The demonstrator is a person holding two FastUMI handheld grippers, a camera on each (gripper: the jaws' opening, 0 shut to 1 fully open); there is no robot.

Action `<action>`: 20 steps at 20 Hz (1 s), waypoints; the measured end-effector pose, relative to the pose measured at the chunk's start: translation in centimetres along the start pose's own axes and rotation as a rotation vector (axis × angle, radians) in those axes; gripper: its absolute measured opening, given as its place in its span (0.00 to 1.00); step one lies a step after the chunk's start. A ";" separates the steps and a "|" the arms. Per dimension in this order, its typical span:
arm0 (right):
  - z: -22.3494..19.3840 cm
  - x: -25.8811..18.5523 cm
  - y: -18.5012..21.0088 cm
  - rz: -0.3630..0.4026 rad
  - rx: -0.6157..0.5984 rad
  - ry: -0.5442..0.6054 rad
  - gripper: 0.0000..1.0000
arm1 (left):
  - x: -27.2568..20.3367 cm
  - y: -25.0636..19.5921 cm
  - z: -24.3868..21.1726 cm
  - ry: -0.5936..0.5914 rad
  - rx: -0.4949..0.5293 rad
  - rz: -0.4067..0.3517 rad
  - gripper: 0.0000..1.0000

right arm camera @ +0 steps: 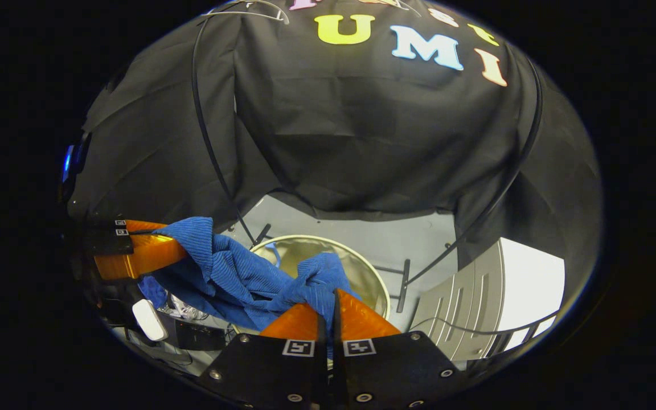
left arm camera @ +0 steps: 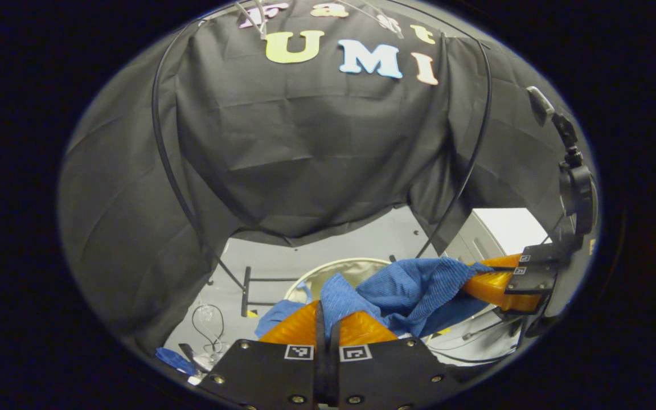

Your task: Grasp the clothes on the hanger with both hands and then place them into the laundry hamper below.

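Already the left gripper (left arm camera: 326, 320) and right gripper (right arm camera: 333, 310) each pinch the blue cloth (right arm camera: 237, 273), which is off any hanger and slung between them above the hamper (right arm camera: 362, 267) farther off, so only lowering and letting go seem left.

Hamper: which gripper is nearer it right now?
Right, narrowly. The right gripper hangs over the near rim of the hamper, shut on the blue garment; the left gripper holds the other end, seemingly slightly farther back.
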State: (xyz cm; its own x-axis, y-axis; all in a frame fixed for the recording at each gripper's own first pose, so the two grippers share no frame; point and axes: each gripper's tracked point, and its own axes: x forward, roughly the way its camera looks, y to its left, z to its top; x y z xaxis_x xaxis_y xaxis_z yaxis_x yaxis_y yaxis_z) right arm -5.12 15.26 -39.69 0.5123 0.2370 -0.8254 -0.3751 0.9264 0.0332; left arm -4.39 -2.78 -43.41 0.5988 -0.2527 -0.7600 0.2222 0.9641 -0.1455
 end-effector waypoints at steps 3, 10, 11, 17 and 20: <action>-1.2 0.5 -0.4 -0.015 0.007 0.038 0.07 | 0.7 0.3 -1.5 0.045 -0.005 0.007 0.00; -1.5 1.1 -0.7 -0.004 0.070 0.035 0.82 | 0.2 2.7 -1.2 0.032 -0.057 0.077 0.90; -1.5 1.1 -0.7 -0.006 0.074 0.032 0.96 | 0.0 3.2 -1.0 0.029 -0.056 0.084 0.90; 0.2 -0.4 -1.6 -0.025 0.085 -0.027 0.96 | -1.5 4.0 2.4 -0.042 -0.042 0.083 0.90; 2.1 -2.4 -2.8 -0.056 0.103 -0.093 0.96 | -3.3 3.7 5.7 -0.120 -0.040 0.069 0.91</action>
State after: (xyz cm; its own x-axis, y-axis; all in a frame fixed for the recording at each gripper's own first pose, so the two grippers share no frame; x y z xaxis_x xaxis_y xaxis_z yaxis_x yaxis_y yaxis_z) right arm -3.72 12.70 -36.59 0.6009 0.2060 -0.7723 -0.2653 0.9628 0.0504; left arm -1.14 1.16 -37.84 0.6999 -0.1916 -0.6881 0.1480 0.9813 -0.1227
